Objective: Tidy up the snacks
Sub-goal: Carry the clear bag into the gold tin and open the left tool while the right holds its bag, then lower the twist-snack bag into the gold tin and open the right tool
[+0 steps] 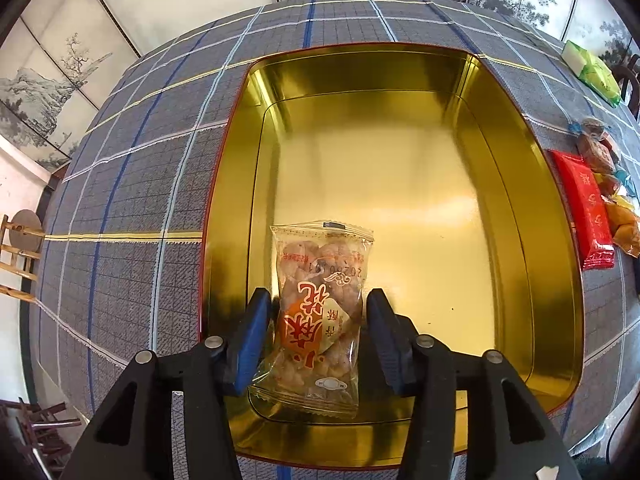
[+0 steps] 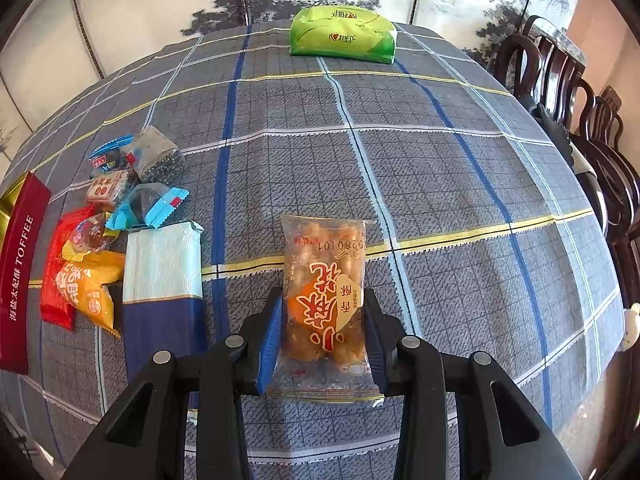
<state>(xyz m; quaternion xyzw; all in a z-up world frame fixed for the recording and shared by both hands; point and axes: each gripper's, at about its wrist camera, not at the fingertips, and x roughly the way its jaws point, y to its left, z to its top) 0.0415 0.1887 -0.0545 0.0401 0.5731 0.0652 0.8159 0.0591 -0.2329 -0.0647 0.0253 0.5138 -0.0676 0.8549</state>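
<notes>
A gold tin [image 1: 400,68] with a red outer rim sits on the checked tablecloth in the left wrist view. A clear packet of brown twisted snacks [image 1: 322,256] lies on the tin's floor near its front left corner. My left gripper [image 1: 318,296] straddles that packet, open, with a small gap at each blue pad. In the right wrist view my right gripper [image 2: 322,294] is shut on a second, matching snack packet [image 2: 324,264], its pads pressing the packet's two sides above the tablecloth.
A pile of small wrapped snacks [image 2: 120,208] and a white-and-blue tissue pack [image 2: 162,264] lie left of the right gripper, beside the red tin side marked TOFFEE [image 2: 20,272]. A green pack [image 2: 342,36] rests at the table's far edge. Dark wooden chairs [image 2: 580,120] line the right.
</notes>
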